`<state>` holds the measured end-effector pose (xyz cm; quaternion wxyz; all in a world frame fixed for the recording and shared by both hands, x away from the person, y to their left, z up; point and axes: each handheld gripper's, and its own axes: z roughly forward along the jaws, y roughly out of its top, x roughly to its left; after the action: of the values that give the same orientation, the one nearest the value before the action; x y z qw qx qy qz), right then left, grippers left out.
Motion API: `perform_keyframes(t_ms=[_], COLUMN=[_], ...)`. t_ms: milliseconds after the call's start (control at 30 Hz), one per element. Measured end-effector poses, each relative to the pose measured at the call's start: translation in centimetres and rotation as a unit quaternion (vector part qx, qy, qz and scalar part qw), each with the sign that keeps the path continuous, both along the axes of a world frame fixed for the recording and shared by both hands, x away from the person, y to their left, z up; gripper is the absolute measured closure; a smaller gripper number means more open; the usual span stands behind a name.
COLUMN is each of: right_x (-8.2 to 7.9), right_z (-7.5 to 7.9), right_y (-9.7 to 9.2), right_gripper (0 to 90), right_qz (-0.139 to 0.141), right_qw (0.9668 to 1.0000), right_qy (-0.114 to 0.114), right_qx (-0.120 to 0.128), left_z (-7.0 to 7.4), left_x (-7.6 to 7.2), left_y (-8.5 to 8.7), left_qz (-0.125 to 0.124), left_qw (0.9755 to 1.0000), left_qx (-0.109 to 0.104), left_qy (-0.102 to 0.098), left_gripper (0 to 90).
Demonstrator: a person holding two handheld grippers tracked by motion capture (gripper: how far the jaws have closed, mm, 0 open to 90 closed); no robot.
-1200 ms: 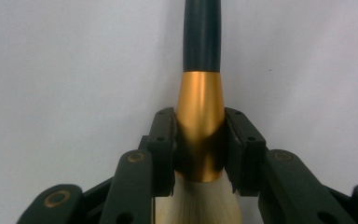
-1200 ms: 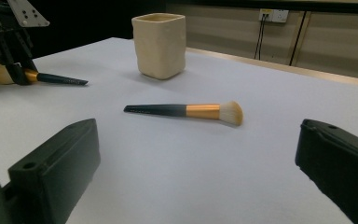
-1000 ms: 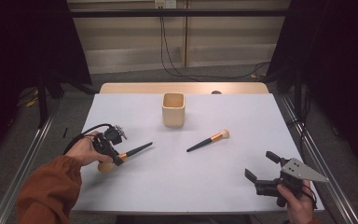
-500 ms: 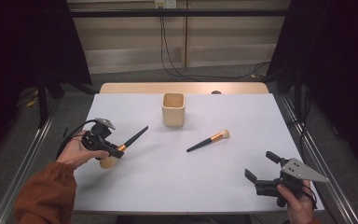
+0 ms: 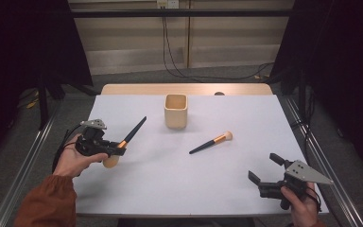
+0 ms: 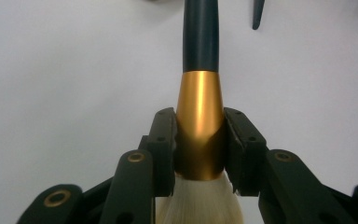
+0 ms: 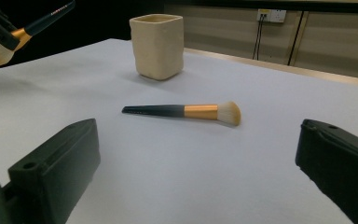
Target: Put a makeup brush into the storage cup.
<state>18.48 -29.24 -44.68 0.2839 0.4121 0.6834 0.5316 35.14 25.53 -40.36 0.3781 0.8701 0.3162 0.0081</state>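
Since the earlier frames, the left gripper has lifted the large black-handled makeup brush with gold ferrule and pale bristles off the desk and carried it up and leftward; its handle tip now angles up toward the far right. The right gripper has kept its place at the near right corner, jaws released and empty.

The left gripper view shows the jaws clenched on the gold ferrule, just above the bristles.

Step in hand, as judged: transport of the held brush toward the beige square ceramic cup at the far centre. The next move calls for tipping the handle downward over the cup opening before release. A second, smaller black-and-gold brush lies flat right of the cup.
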Motion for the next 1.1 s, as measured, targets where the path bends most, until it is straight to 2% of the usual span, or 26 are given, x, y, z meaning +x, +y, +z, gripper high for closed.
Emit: perform_keyframes(t_ms=[167, 267, 400, 633, 800, 933, 1100], right_x=[0.0, 0.0, 0.0, 0.0, 0.0, 0.0, 0.0], right_z=[0.0, 0.0, 0.0, 0.0, 0.0, 0.0, 0.0], right_y=[0.0, 0.0, 0.0, -0.1, -0.1, -0.1, -0.1], right_gripper=[0.0, 0.0, 0.0, 0.0, 0.0, 0.0, 0.0], right_qz=[-0.003, -0.005, -0.004, -0.005, -0.005, -0.005, -0.004], right_qw=[1.0000, 1.0000, 1.0000, 1.0000, 1.0000, 1.0000, 1.0000], right_qy=[-0.001, -0.002, -0.001, 0.000, 0.000, 0.000, -0.001], right_qx=[0.002, 0.004, 0.005, 0.007, 0.006, 0.007, 0.005], left_z=[0.3, 0.2, 0.1, -0.6, -0.2, 0.0, 0.4], left_x=[-0.3, -0.4, -0.7, -1.5, -2.2, -2.8, -2.9], left_y=[0.1, 0.1, 0.3, 0.0, -0.6, -1.5, -2.4], left_qz=[0.023, 0.032, 0.051, 0.065, 0.056, 0.046, 0.026], left_qw=[0.9991, 0.9988, 0.9968, 0.9936, 0.9916, 0.9917, 0.9911], left_qx=[-0.027, -0.028, -0.043, -0.072, -0.096, -0.089, -0.108], left_qy=[-0.022, -0.024, -0.043, -0.058, -0.066, -0.080, -0.073], left_gripper=[66.5, 66.4, 66.4, 66.4, 66.5, 66.5, 66.7])
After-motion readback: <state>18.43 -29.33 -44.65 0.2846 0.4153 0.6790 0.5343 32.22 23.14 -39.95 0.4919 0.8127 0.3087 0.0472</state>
